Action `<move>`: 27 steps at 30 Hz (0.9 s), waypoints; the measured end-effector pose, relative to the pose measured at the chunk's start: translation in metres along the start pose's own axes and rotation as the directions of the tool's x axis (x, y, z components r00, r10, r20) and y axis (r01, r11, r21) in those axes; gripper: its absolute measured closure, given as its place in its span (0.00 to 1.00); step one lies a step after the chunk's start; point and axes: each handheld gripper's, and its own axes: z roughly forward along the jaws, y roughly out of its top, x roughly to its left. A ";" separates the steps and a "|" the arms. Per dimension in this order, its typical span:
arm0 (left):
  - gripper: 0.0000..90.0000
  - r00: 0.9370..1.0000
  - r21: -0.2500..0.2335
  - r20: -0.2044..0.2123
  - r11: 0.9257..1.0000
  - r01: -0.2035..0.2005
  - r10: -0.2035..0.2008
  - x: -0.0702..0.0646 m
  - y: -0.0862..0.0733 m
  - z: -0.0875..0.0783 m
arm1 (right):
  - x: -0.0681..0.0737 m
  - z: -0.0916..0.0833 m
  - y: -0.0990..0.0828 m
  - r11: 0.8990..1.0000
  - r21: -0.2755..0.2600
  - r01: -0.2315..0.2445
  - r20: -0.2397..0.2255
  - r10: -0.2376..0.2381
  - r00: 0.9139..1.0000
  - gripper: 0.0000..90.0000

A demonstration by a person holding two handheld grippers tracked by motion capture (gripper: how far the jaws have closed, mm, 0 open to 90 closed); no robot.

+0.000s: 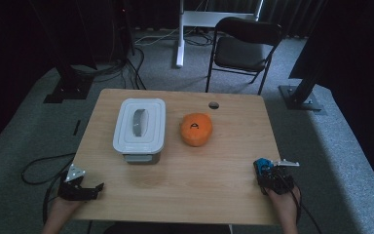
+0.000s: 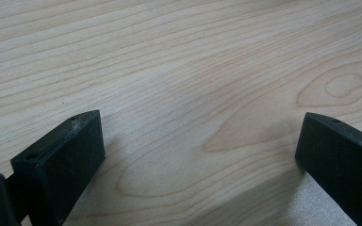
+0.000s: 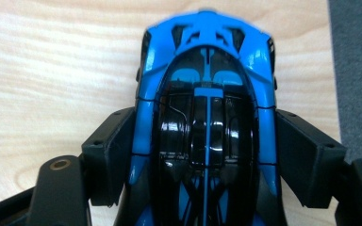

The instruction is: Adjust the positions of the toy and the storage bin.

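We grip blue toy car (image 3: 206,127) in right gripper (image 1: 271,173) at table's (image 1: 175,185) near right edge; glossy body may slip out. Left gripper (image 1: 80,187) spread, empty.

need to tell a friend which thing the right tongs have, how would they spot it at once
Start at the wooden table and go to its near right corner, where the right tongs sit. Clamped between their jaws is a small toy car. It is glossy blue with a black cabin, unlike the orange lump and the grey lidded box at mid-table.
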 end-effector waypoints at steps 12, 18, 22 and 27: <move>0.03 1.000 0.000 0.000 1.000 0.000 0.000 0.000 0.000 0.000 | -0.001 0.001 0.000 1.000 0.020 0.001 -0.022 -0.001 1.000 0.15; 0.03 1.000 0.000 0.000 1.000 0.000 0.000 0.000 0.000 0.000 | -0.002 -0.002 0.001 1.000 0.014 0.022 -0.028 -0.022 0.999 0.13; 0.03 1.000 0.000 0.000 1.000 0.000 0.000 0.000 0.000 0.000 | -0.002 -0.004 0.003 0.998 0.001 0.056 -0.048 -0.056 0.997 0.13; 0.03 1.000 0.000 0.000 1.000 0.000 0.000 0.000 0.000 0.000 | -0.007 -0.010 0.008 0.997 -0.039 0.059 -0.089 -0.062 0.994 0.14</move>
